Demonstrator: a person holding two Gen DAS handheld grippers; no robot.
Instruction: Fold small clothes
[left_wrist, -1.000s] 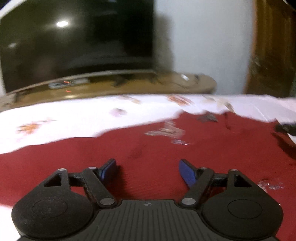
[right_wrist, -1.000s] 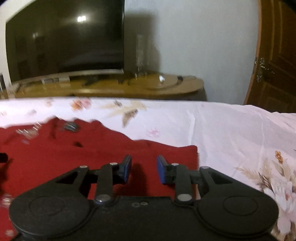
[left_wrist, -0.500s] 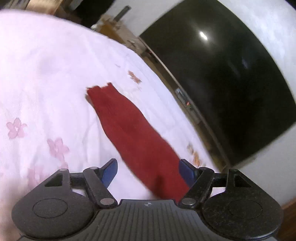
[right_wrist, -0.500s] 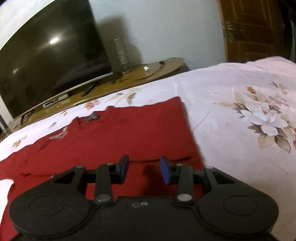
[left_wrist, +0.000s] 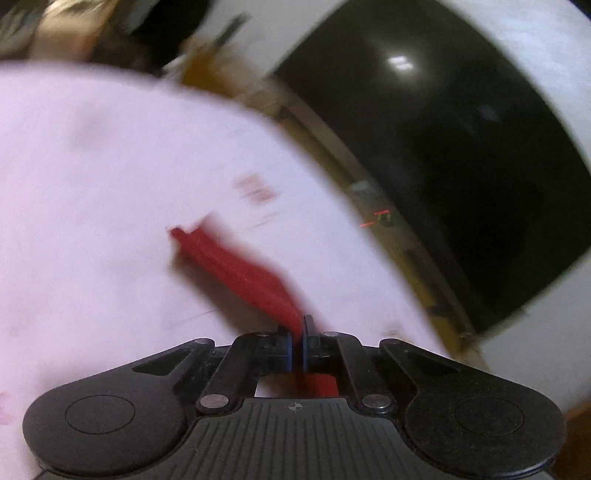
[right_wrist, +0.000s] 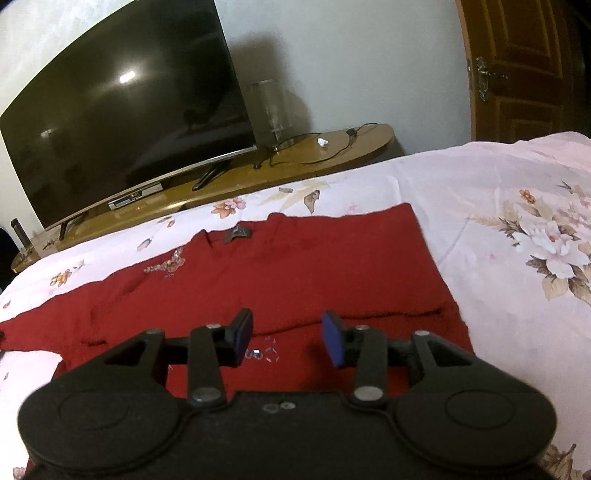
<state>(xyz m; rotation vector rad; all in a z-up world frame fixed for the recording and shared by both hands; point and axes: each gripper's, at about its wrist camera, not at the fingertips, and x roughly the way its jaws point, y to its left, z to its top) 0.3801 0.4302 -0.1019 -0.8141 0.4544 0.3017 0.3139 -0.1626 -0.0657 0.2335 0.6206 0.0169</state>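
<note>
**Sleeve pinched, body of the garment unguarded**

Risk sits mainly with the left gripper (left_wrist: 297, 343): its blue pads are closed on a narrow strip of the red garment (right_wrist: 280, 273), apparently a sleeve, and if the pull runs too far or too fast the whole top could drag across the floral bedsheet (right_wrist: 509, 192) and spoil the flat layout. A thin pinch could also slip free mid-fold.

The right gripper (right_wrist: 288, 338) hangs with its jaws wide apart over the lower part of the garment, holding nothing, so nothing pins the cloth down.

Motion blur smears the left wrist view; the sleeve's end and how much fabric lies between the pads are hard to make out. The garment's near hem is hidden behind the right gripper's body, and its left end is cut off.
</note>
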